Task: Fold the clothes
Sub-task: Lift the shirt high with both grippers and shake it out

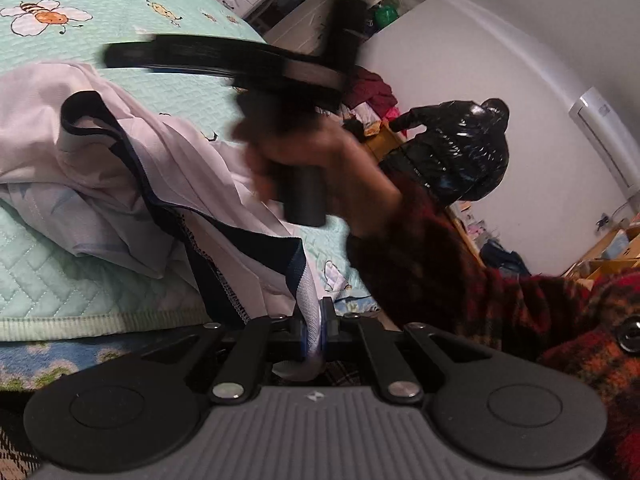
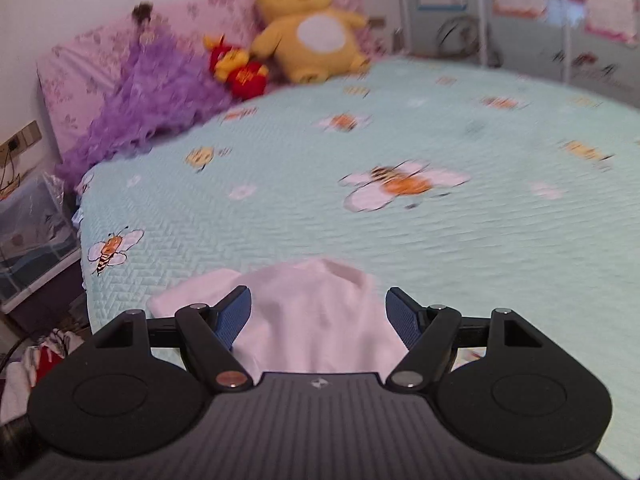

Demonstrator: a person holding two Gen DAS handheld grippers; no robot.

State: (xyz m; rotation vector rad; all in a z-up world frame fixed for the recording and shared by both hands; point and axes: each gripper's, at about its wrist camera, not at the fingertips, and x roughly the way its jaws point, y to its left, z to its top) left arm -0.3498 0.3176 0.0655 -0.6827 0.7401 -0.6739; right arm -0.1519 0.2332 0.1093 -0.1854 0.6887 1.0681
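The left gripper pinches the white garment; the right gripper stands wide above the bed.

Quilted matt cloth bedspread; glossy black puffer jacket

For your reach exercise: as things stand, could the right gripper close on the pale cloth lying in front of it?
Probably yes. The right gripper is open, its blue pads apart, and the pale cloth already lies between them on the quilt, with nothing in between.
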